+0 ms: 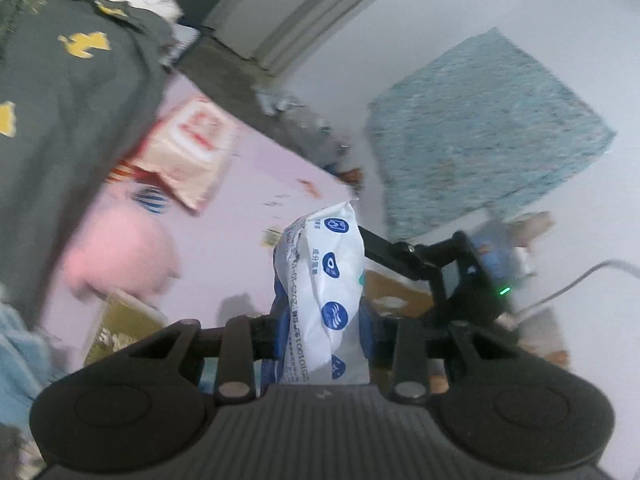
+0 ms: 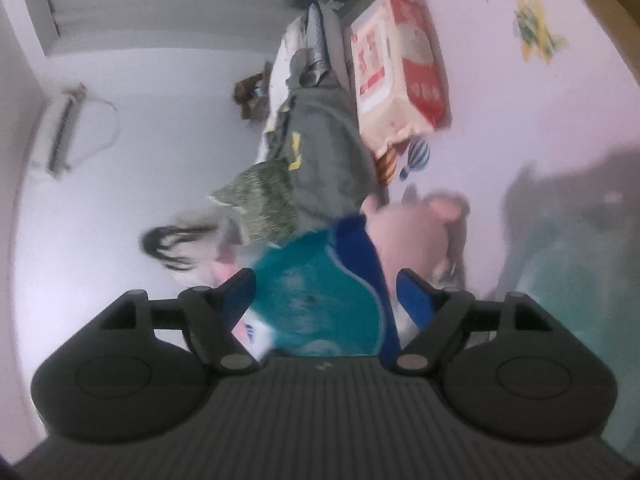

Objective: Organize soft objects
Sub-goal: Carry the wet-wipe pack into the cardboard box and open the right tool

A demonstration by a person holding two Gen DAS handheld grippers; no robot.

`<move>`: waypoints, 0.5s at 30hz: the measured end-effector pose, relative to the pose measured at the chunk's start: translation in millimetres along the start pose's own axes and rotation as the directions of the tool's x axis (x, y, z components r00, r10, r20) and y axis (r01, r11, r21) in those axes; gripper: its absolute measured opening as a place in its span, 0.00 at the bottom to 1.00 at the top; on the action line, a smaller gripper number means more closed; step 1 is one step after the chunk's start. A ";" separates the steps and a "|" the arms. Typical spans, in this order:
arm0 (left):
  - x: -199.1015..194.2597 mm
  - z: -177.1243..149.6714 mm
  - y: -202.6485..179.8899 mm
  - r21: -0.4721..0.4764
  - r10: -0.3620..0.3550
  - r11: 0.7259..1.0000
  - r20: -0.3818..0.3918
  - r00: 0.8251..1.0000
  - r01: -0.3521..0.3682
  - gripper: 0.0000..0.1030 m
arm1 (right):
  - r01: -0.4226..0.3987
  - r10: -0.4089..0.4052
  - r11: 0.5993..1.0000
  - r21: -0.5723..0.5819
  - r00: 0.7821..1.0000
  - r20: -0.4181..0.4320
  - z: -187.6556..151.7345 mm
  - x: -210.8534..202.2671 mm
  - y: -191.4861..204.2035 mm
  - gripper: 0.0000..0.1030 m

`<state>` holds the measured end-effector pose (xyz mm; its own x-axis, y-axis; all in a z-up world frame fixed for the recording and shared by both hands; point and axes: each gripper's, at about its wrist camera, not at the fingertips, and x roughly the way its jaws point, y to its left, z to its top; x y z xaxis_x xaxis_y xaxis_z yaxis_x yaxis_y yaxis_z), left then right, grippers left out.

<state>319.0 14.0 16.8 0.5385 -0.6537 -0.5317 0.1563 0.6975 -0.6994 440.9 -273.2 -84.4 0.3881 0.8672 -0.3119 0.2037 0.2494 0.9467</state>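
the left tongs (image 1: pixel 322 320), with blue pads (image 1: pixel 370 332), are clenched on a crinkly white plastic pack with round blue icons (image 1: pixel 320 280). the pack stands upright between the pads, its sealed top edge pointing away from the camera, raised above the pale lilac surface (image 1: pixel 248 208). a line of small print runs down its side, too blurred to read. beyond it lie a soft pink plush shape (image 1: pixel 124 256), a squarish cream and red plastic pack (image 1: pixel 188 148) with blurred red characters, and a dark grey cloth with yellow patches (image 1: pixel 68 92) in loose folds. a rough teal foam-like slab (image 1: pixel 488 132) leans against the white wall. the black frame of the other tongs shows just right of the white pack.

the right tongs (image 2: pixel 324 292) stand released, their blue pads (image 2: pixel 412 292) spread wide. a fuzzy teal and deep blue fabric piece (image 2: pixel 320 292) fills the space between them; the blur hides whether either pad touches it. a small white tag with blue marks (image 2: pixel 256 332) sits at its lower left, unreadable. behind it are the pink plush, the grey cloth, a green speckled knit-like piece (image 2: pixel 260 204), and the cream and red pack lying flat on the lilac surface, its writing smeared. a yellow and green sticker-like patch (image 2: pixel 536 32) lies further out on that surface.
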 end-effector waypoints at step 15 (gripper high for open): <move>103.2 -75.6 -116.6 0.053 -0.242 0.965 -0.209 0.948 0.258 0.36 | -0.050 0.063 0.997 -0.058 0.968 0.243 -54.7 -221.1 -36.2 0.68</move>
<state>293.8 -156.9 7.4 0.2997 -0.8494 -0.4344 0.3331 0.5199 -0.7867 298.6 -450.4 -45.4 0.6066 0.7507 -0.2617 0.1313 0.2300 0.9643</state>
